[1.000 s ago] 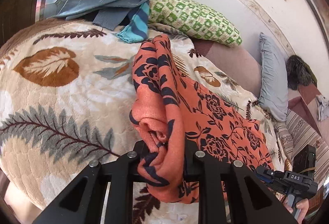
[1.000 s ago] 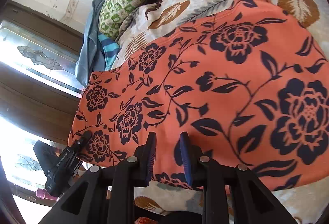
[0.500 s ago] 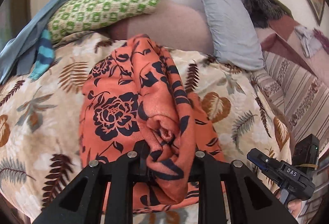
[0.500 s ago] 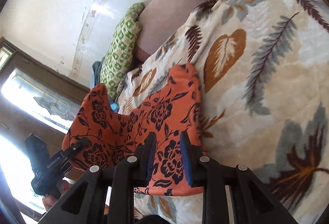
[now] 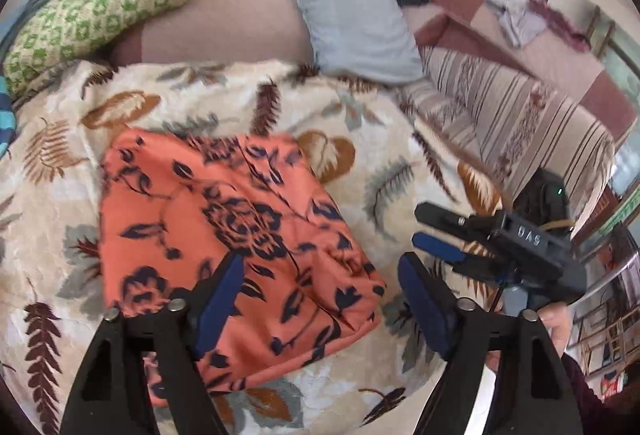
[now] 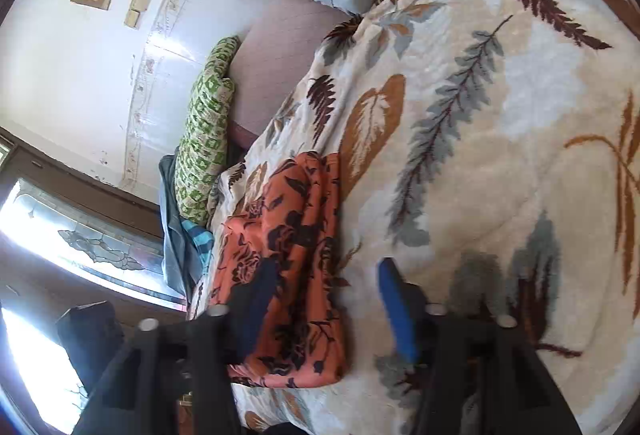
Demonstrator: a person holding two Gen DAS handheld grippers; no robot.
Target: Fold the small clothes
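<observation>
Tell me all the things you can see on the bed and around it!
Folded cloth: one, orange with dark blue flowers, lying flat on the blanket.
Blanket: one, cream with brown and grey leaves, covering the bed.
Green pillow: one, green-and-cream check, at the head of the bed on the left.
Blue pillow: one, pale blue, leaning at the head of the bed.
Striped cover: one, beige with brown stripes, right of the blanket.
Blue clothes: a small pile, grey-blue and striped turquoise, beside the green pillow.
Left gripper: one, black with blue pads, open over the cloth.
Right gripper: one, black with blue pads, open at the cloth's edge.
</observation>
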